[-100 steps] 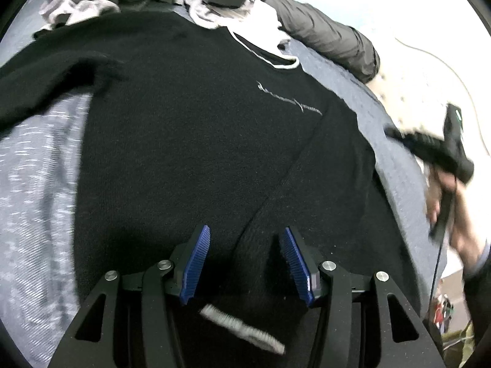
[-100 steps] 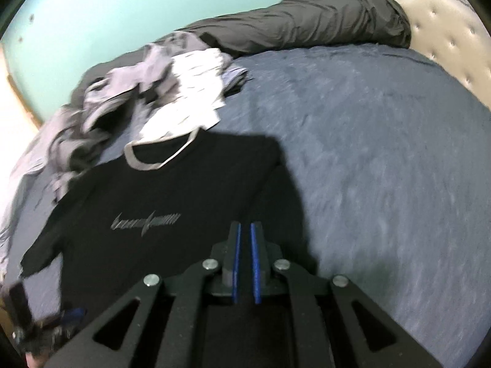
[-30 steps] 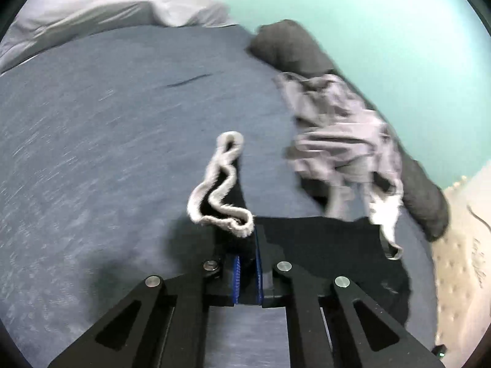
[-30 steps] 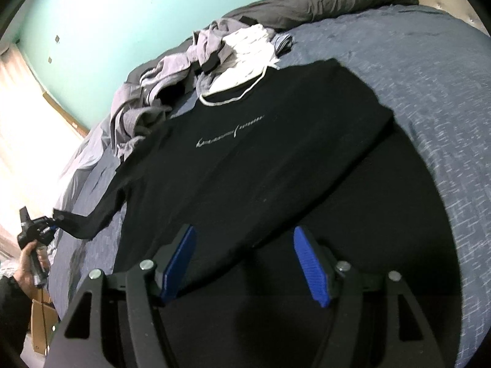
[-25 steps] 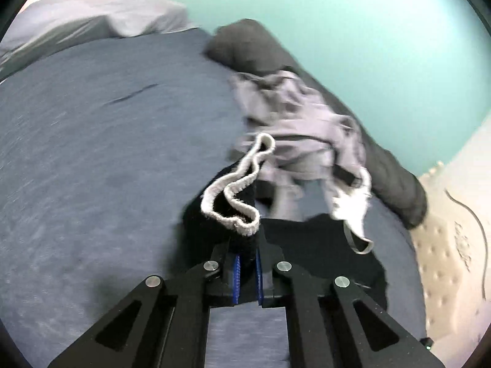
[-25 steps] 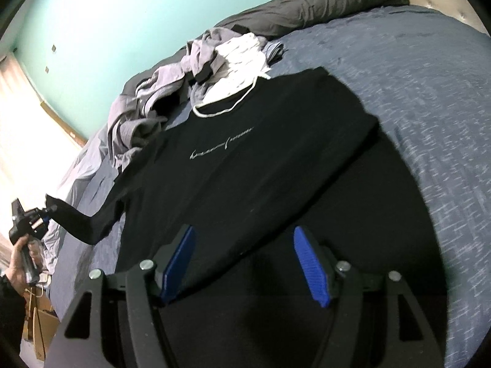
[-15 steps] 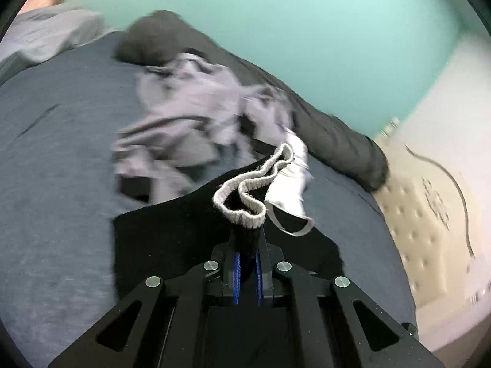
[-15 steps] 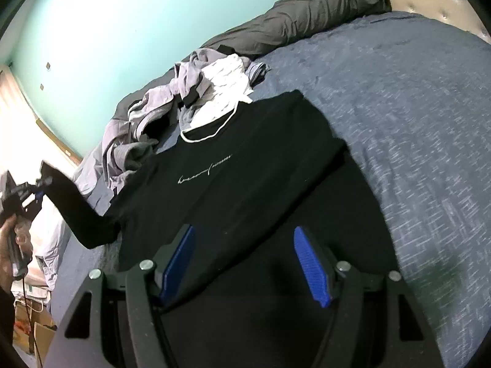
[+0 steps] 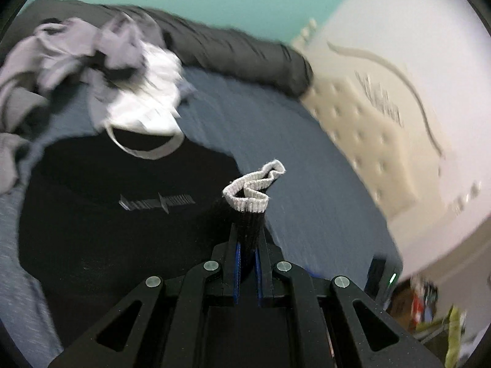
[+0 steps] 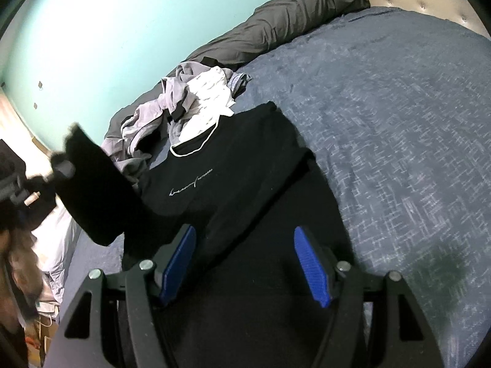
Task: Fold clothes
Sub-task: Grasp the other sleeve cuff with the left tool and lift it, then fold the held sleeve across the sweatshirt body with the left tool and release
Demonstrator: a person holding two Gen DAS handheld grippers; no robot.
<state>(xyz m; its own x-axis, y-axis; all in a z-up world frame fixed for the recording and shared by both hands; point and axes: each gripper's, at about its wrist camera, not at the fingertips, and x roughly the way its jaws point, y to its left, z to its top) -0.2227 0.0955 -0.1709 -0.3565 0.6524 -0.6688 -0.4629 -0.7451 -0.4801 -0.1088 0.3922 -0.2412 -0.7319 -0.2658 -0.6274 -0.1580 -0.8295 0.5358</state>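
Observation:
A black sweater [image 10: 233, 159] with white collar trim and small chest lettering lies flat on the blue bed [image 10: 399, 98]. It also shows in the left wrist view [image 9: 101, 214]. My left gripper [image 9: 247, 263] is shut on the sweater's left sleeve, whose white ribbed cuff [image 9: 253, 190] sticks up past the fingers. The sleeve [image 10: 98, 190] hangs lifted over the sweater's left side in the right wrist view, with the left gripper [image 10: 58, 165] blurred behind it. My right gripper [image 10: 245, 263] is open and empty above the sweater's lower right part.
A pile of grey and white clothes [image 10: 190, 98] lies just beyond the collar. A dark grey bolster [image 10: 276, 27] runs along the teal wall. A tufted cream headboard [image 9: 368, 122] stands at the bed's right. Clutter sits on the floor [image 9: 429, 306] beside the bed.
My left gripper has lifted the sleeve and swung it rightward from the bed's left side over the sweater body. The right gripper has stayed open and nearly still.

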